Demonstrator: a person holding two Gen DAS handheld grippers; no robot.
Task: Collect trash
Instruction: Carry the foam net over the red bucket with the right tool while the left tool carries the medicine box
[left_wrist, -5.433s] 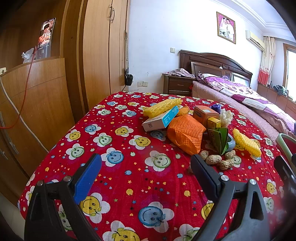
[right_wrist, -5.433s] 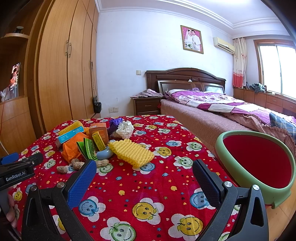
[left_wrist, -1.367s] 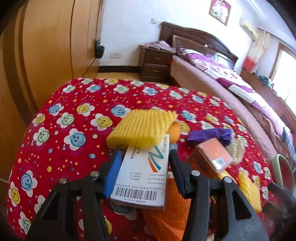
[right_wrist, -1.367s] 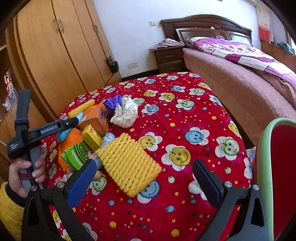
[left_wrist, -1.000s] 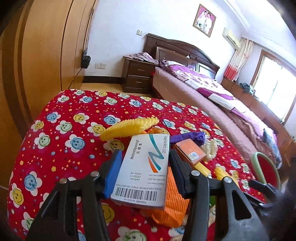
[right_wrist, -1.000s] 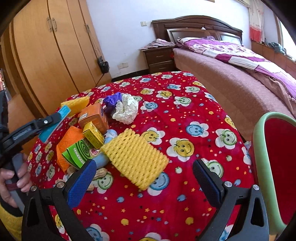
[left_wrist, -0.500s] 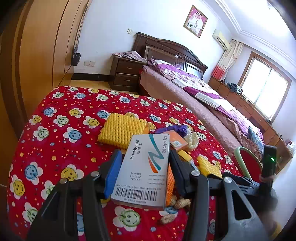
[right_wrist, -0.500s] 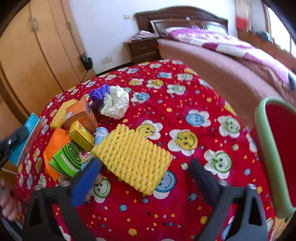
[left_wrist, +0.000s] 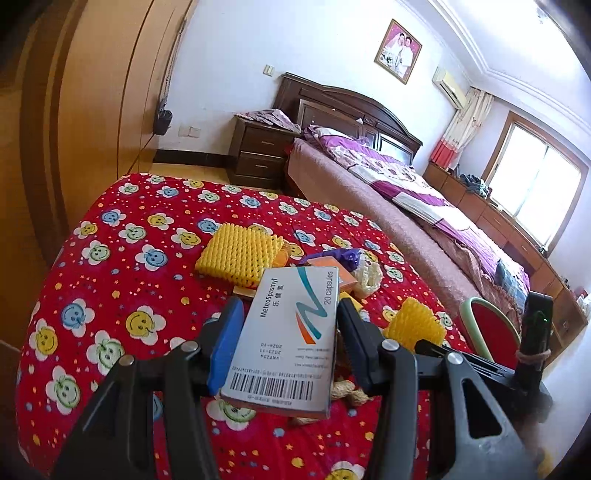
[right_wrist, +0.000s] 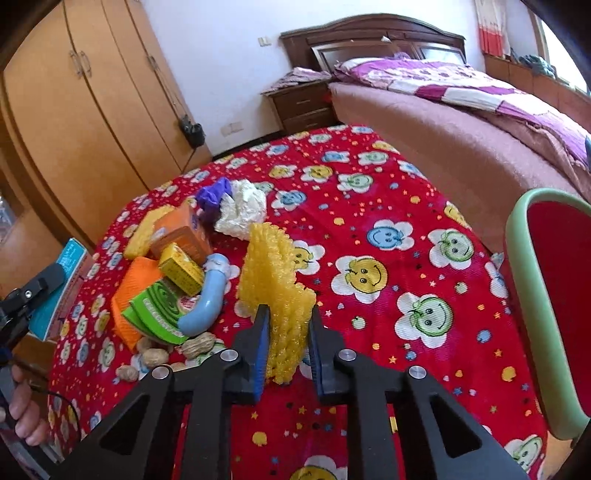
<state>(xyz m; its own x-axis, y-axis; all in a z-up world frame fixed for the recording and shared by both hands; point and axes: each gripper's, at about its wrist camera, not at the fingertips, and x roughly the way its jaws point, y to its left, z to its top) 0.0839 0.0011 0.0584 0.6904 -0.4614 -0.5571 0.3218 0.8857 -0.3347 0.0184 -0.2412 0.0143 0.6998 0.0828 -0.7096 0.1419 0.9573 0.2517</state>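
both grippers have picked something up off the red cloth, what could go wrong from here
1. The right gripper pinches only the near edge of the yellow foam net; soft and crumpled, it could slip out on the way to the green bin.
2. The medicine box sits between the left gripper fingers, sticking out in front; a knock could twist it loose.
3. Peanuts lie close by the net and could get swept off the cloth.

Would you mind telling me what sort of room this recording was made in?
It looks like a home bedroom. A made-up bed with a dark wooden headboard stands along the wall, a bedside cabinet sits next to it, and tall wooden wardrobe doors fill one side.
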